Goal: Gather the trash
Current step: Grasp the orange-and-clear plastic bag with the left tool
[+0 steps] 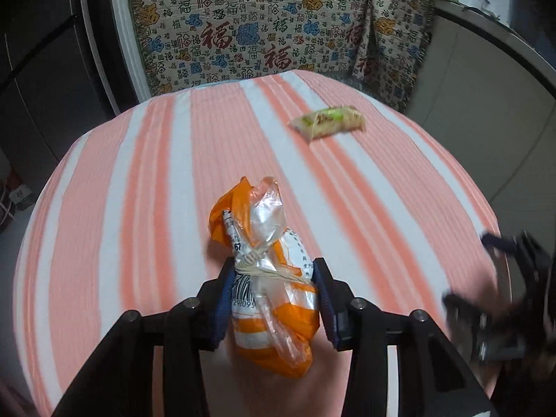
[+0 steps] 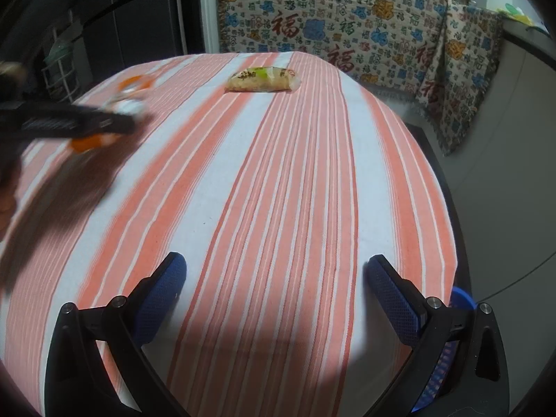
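- Left gripper pinches the orange-and-clear bag across its tied neck, blue pads pressed on both sides right at the string knot. Probably gripped there because the bunched neck is the narrowest, firmest part.
- The bag looks lifted, or nearly so, off the striped tablecloth; contact underneath can't be confirmed. Left-wrist view blurred.
- Bag is knotted shut with pale string; contents hidden behind the printed plastic, only a barcode and label text show.
- Right gripper hangs over bare cloth near the table's front edge, fingers spread wide, nothing between them. Looks like it is waiting.
- Second piece of trash: yellowish snack wrapper lies flat at the far side of the table, well apart from both grippers, untouched. Sealed or empty, cannot tell.
- Blue round rim peeks out behind the right finger, below the table edge; possibly a bin, too little visible to say.
- Patterned cloth hangs behind the table.
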`<state>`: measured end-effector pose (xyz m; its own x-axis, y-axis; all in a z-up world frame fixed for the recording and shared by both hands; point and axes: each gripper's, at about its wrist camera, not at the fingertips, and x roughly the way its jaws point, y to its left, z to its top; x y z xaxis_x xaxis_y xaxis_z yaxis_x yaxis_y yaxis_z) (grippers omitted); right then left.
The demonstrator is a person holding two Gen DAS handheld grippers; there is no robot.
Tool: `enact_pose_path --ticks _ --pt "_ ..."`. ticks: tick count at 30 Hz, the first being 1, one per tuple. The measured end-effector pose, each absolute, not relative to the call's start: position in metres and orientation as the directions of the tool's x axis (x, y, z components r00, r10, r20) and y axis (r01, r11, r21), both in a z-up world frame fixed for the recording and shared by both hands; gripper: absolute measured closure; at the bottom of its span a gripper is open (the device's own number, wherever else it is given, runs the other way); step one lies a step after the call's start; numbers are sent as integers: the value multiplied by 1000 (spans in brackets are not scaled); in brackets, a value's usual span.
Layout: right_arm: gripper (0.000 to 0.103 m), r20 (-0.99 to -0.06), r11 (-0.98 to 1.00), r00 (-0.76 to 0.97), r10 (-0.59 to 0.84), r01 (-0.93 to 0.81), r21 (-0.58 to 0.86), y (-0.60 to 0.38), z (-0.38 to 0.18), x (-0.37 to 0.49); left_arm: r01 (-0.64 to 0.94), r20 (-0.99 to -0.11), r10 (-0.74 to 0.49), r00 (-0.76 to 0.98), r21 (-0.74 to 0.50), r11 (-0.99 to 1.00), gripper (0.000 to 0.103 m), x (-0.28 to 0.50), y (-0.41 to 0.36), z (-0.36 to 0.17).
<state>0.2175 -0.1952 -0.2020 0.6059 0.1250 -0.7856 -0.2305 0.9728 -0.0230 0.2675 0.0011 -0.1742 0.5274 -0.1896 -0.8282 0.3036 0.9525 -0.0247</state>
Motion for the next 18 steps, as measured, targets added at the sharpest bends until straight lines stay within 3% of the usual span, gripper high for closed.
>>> enact_pose_path --ticks 5,12,18 --pt "0 -786 973 606 126 -231 -22 -196 -202 217 254 -826 -148 543 -7 967 54 241 31 -185" --pt "0 -789 975 601 128 -220 -10 -198 -202 216 172 -797 -72 600 41 984 15 237 32 -205" --pt "2 -797 952 575 186 -307 0 -200 -188 246 158 -799 -86 595 11 987 11 240 38 -208"
